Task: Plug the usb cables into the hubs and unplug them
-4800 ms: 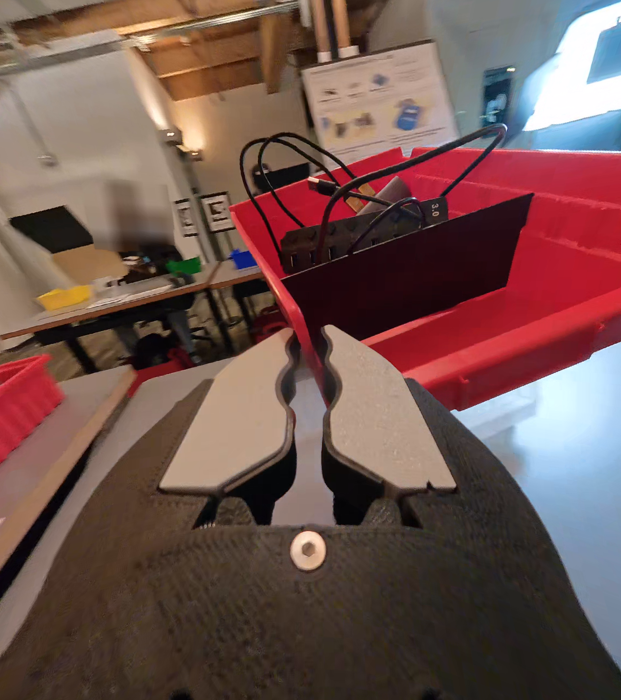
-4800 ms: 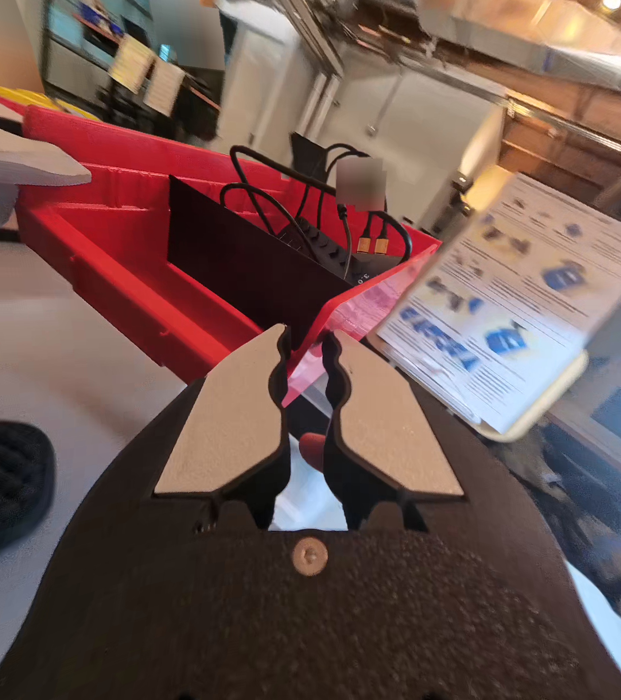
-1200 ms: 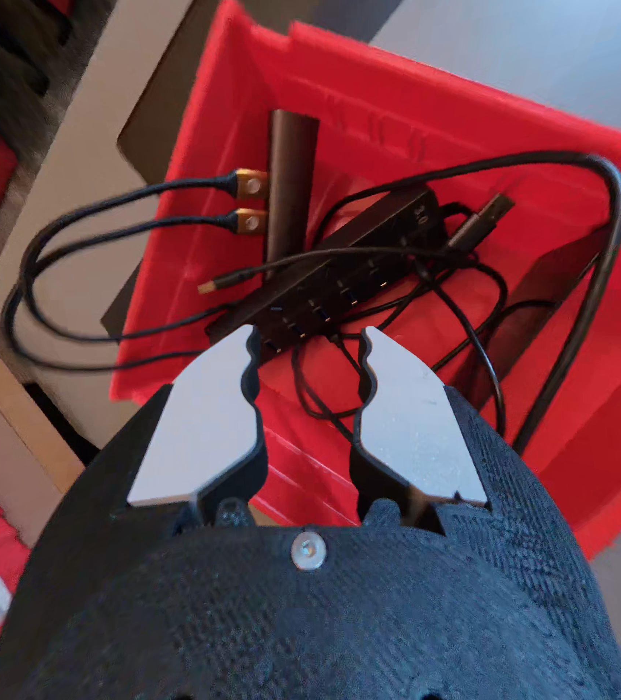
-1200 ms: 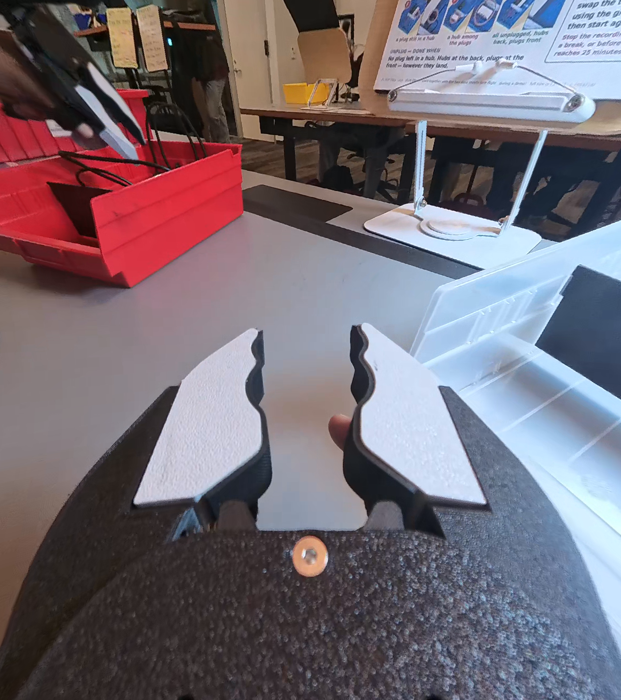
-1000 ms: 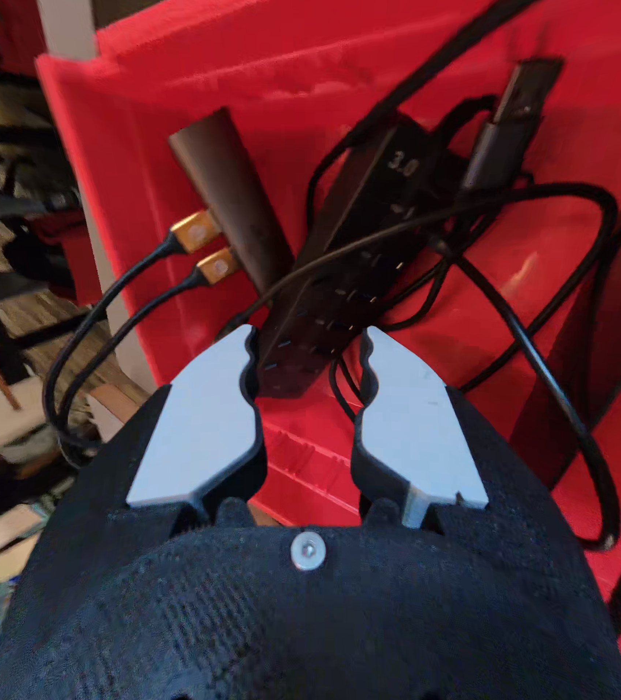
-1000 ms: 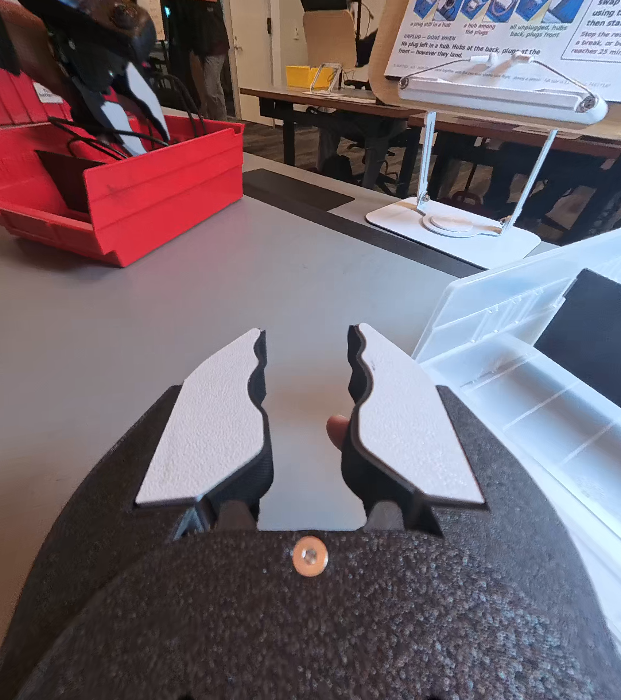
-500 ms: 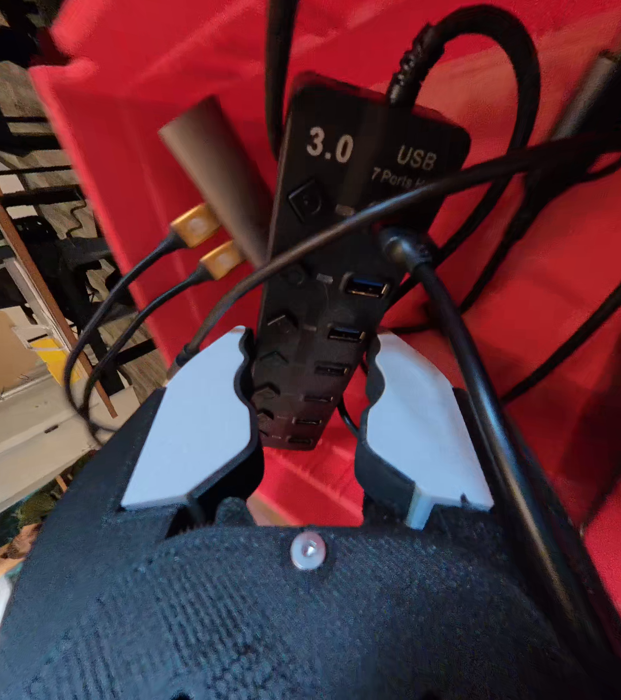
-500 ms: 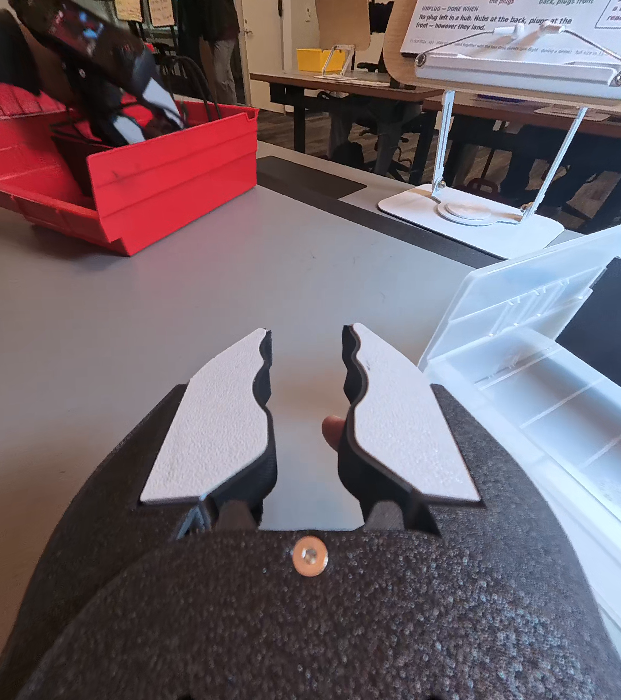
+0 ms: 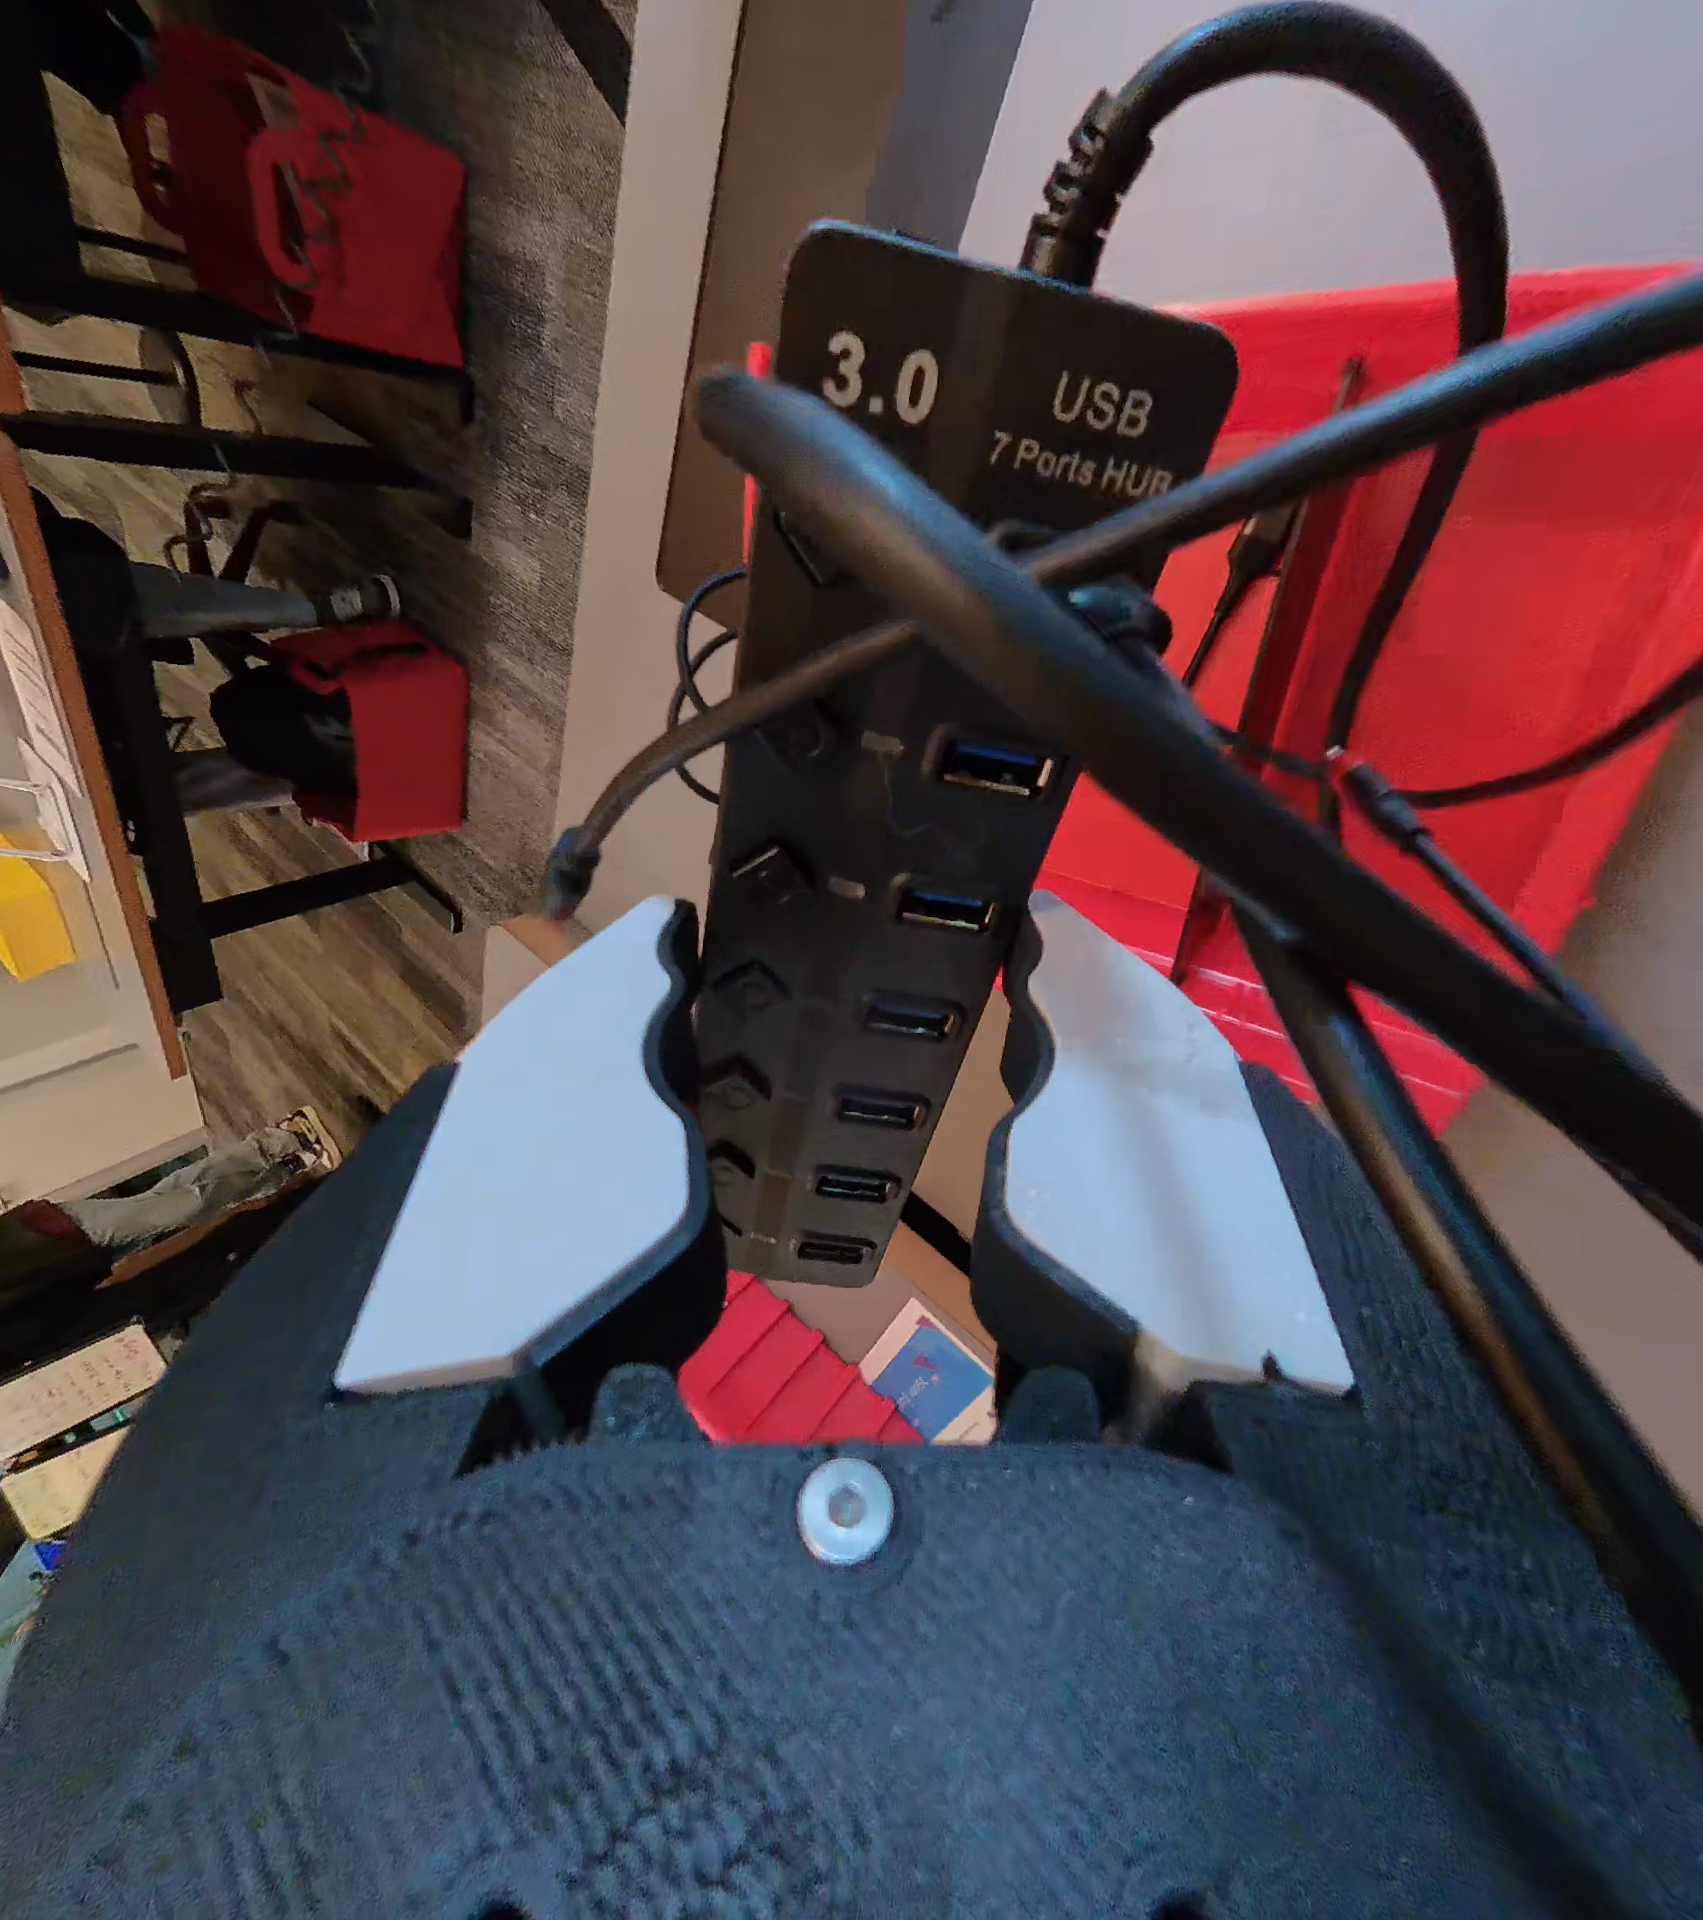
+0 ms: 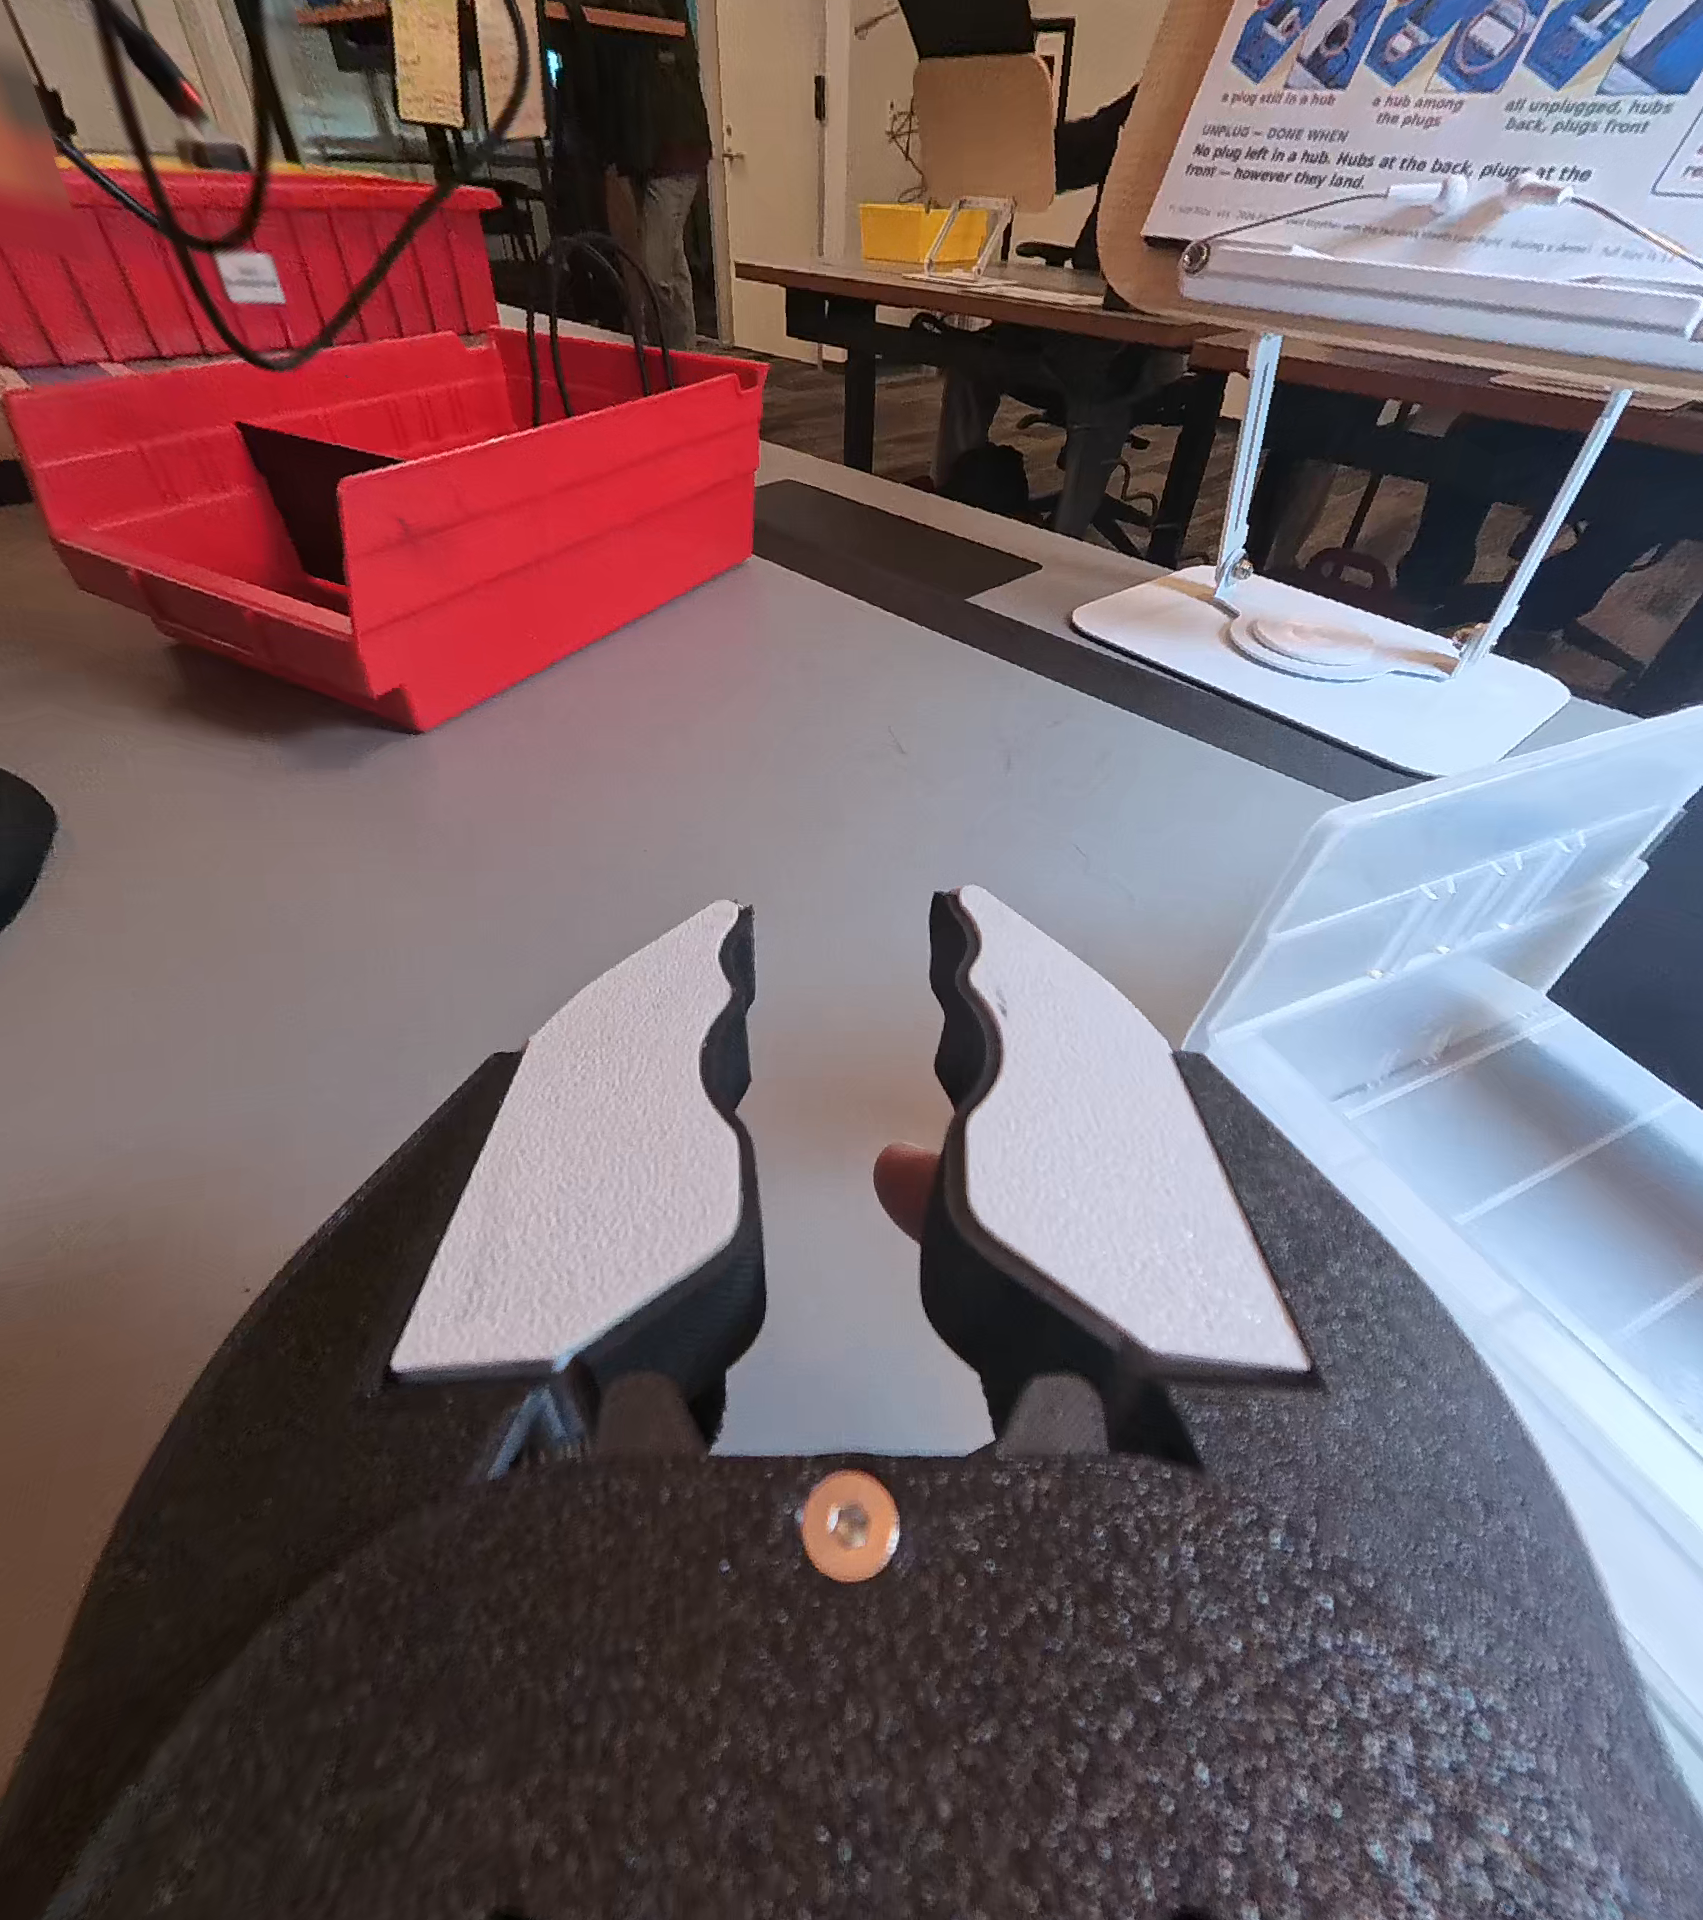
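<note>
While its two pale fingers [image 9: 535, 1153] press against the long sides of a black USB hub [image 9: 888, 831], the left hand-held gripper [image 9: 852, 935] holds that one hub clamped between them, the hub's lower end sitting deep between the fingers and its upper, lettered end reaching well beyond the fingertips. Six ports run in a column down the hub's face on the side toward the right finger; the topmost is blue inside. One thick black cable [image 9: 1387, 135] leaves the hub's far end and loops over to the right. Two more black cables [image 9: 1190, 769] cross in front of the hub and over the right finger, and a thinner one ends in a small plug [image 9: 572, 868] hanging just beyond the left fingertip. Behind the hub and to the right lies one red bin [image 9: 1553, 582]. The right hand-held gripper [image 10: 842, 914] hovers over the grey table [image 10: 411, 883] with its fingers parted and nothing between them; a fingertip [image 10: 904, 1184] shows beneath the right finger. Far ahead and to its left stands the red bin [image 10: 514, 540], with black cables [image 10: 234, 208] dangling above it; just to the gripper's right is one clear plastic box [image 10: 1449, 1091], and ahead to the right one white document stand [image 10: 1346, 644].
</note>
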Available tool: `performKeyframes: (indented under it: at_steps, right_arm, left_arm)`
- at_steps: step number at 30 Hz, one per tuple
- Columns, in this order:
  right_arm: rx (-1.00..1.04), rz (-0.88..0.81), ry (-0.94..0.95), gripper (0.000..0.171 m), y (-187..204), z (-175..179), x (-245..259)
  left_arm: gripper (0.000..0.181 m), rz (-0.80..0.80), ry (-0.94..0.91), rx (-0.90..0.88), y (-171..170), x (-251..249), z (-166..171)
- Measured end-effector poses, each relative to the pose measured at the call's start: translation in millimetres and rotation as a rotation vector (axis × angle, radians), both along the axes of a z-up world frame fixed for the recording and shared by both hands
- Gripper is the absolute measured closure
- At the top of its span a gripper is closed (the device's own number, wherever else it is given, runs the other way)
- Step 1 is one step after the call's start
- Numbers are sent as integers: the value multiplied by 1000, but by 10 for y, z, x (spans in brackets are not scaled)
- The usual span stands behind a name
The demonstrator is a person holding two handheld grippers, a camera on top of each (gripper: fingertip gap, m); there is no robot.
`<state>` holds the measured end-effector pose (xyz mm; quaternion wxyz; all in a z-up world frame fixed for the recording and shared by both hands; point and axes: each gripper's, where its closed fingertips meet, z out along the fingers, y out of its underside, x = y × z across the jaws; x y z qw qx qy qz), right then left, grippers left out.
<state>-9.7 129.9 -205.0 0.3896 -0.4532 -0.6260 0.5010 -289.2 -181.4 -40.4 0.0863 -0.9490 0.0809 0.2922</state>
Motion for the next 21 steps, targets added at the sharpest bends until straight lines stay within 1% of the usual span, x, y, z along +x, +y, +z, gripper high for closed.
performKeyframes:
  at_steps: [3,8,11,13,15,19,21]
  right_arm:
    - [4,6,-3,139,-23,-12,-3]
    - [17,24,15,139,-74,27,-15]
    - [12,34,16,139,-104,43,-30]
    - [10,47,19,139,-139,55,-29]
    - [13,75,45,139,-205,121,-18]
    - [67,185,169,136,-446,511,-16]
    - [119,253,189,128,-581,727,-34]
  left_arm:
    - [124,-21,32,16,57,112,275]
    - [124,-55,96,116,211,226,784]
    - [124,-69,138,124,239,242,946]
    - [124,-85,131,114,267,286,879]
    - [124,-139,112,126,368,419,747]
    - [124,-311,-40,246,833,1026,428]
    - [124,-419,-123,280,1110,1419,244]
